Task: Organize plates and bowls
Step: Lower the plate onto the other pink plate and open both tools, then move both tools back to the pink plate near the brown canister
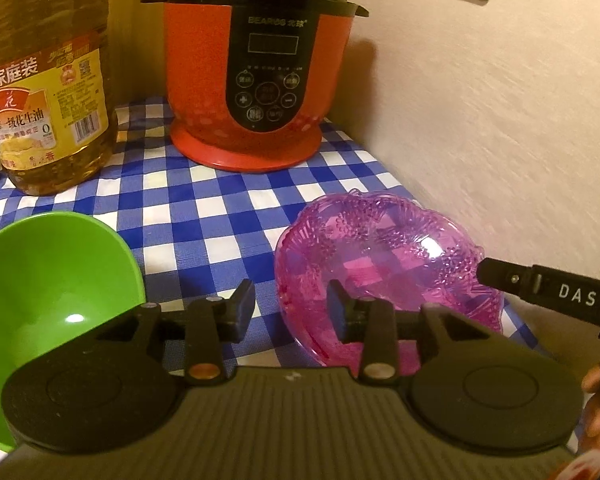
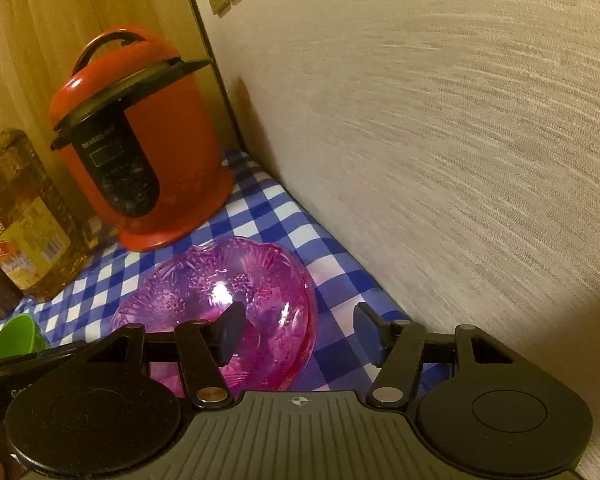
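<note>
A clear pink patterned bowl (image 1: 384,256) sits on the blue-and-white checked cloth near the wall; it also shows in the right wrist view (image 2: 228,288). A green bowl (image 1: 48,280) sits at the left; its edge shows in the right wrist view (image 2: 16,338). My left gripper (image 1: 290,312) is open, its right finger over the pink bowl's near left rim and its left finger over bare cloth. My right gripper (image 2: 298,332) is open, its jaws astride the pink bowl's right rim. The right gripper's finger (image 1: 548,288) shows at the bowl's right side.
A red electric pressure cooker (image 1: 256,64) stands at the back by the wall. A large bottle of cooking oil (image 1: 44,80) stands at the back left. The textured wall (image 2: 460,160) runs close along the right. The checked cloth (image 1: 204,216) covers the table.
</note>
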`<state>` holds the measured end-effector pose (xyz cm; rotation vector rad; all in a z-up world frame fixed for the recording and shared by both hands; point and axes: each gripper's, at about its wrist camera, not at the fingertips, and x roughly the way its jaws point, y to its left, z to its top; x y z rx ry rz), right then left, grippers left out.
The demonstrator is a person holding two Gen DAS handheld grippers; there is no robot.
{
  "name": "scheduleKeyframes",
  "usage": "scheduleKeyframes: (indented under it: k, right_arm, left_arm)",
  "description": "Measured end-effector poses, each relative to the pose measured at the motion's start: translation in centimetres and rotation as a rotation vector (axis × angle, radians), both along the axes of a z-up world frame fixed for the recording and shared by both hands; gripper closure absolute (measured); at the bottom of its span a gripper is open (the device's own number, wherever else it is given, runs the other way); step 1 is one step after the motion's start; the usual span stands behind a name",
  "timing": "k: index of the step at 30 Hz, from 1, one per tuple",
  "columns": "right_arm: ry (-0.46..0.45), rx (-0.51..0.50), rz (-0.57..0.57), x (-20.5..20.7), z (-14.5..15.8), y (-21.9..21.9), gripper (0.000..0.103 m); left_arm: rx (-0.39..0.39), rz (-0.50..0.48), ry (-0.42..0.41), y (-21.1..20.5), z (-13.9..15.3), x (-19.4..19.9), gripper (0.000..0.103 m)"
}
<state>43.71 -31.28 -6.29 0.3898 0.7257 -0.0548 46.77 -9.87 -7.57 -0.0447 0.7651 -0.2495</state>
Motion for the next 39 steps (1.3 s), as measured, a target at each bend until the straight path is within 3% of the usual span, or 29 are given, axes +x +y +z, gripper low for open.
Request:
scheduleKeyframes:
  k: [12, 22, 39]
  right_arm:
    - [0.007, -0.021, 0.013, -0.4, 0.4, 0.3, 0.043]
    - [-0.029, -0.035, 0.020, -2.3, 2.9, 0.7, 0.043]
    - [-0.072, -0.009, 0.081, -6.6, 6.9, 4.1, 0.043]
  left_arm:
    - [-0.002, 0.007, -0.032, 0.3, 1.1, -0.6, 0.068]
    - [-0.014, 0.008, -0.074, 0.5, 3.6, -2.1, 0.068]
    - [-0.006, 0.077, -0.114, 5.5, 7.5, -9.6, 0.068]
